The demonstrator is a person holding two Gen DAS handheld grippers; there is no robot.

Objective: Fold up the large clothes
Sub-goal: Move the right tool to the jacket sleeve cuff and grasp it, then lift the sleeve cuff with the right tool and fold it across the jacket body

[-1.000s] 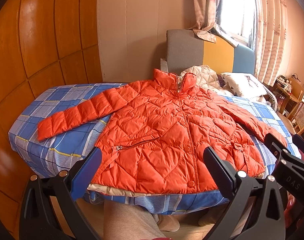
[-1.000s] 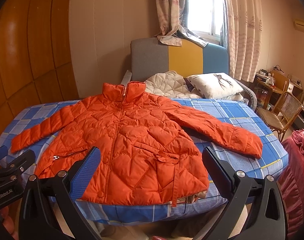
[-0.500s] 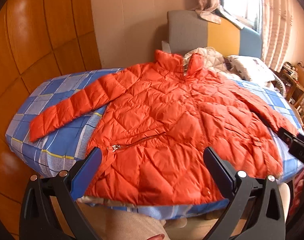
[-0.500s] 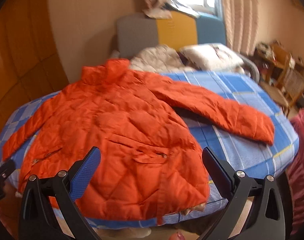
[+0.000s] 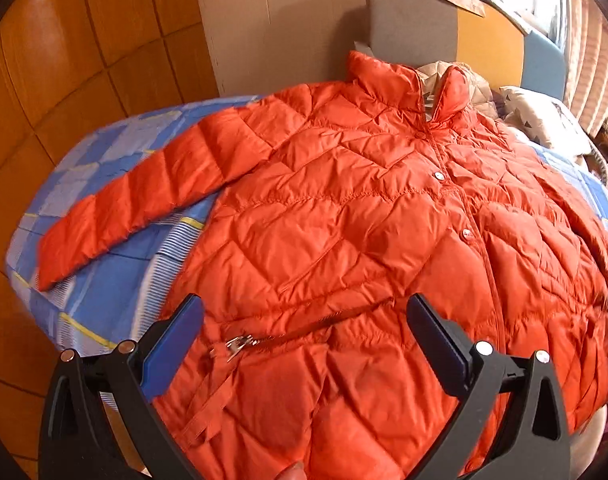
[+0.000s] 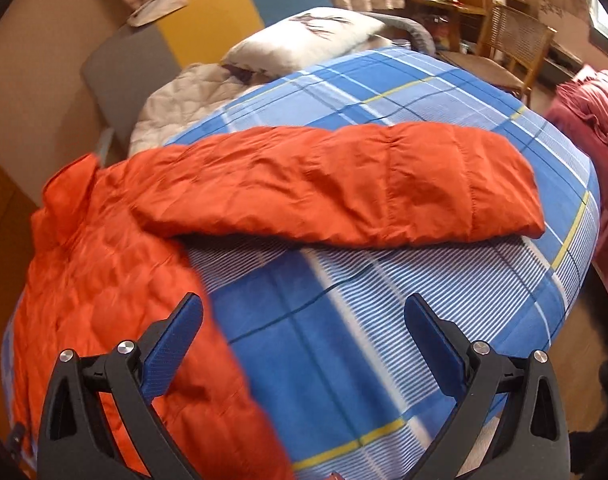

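Observation:
An orange quilted jacket (image 5: pixel 363 232) lies front up on the blue checked bed (image 5: pixel 112 292), sleeves spread out. My left gripper (image 5: pixel 304 336) hovers open just above the jacket's lower front, over its zip pocket (image 5: pixel 240 344). In the right wrist view the jacket's body (image 6: pixel 104 280) fills the left side and its right sleeve (image 6: pixel 343 192) stretches across the bed (image 6: pixel 343 320) toward the right. My right gripper (image 6: pixel 304 332) hangs open over the bare sheet below that sleeve, holding nothing.
A padded headboard (image 5: pixel 443 36) and wood-panelled wall (image 5: pixel 64 60) stand behind the bed. A white pillow (image 6: pixel 304 36) and a cream quilt (image 6: pixel 184 100) lie at the head. A wooden chair (image 6: pixel 511 48) and pink bedding (image 6: pixel 591 120) are at the right.
Both grippers have moved closer to the bed. The left came in over the jacket's lower front; the right swung right, over the sheet under the right sleeve. Both stayed open.

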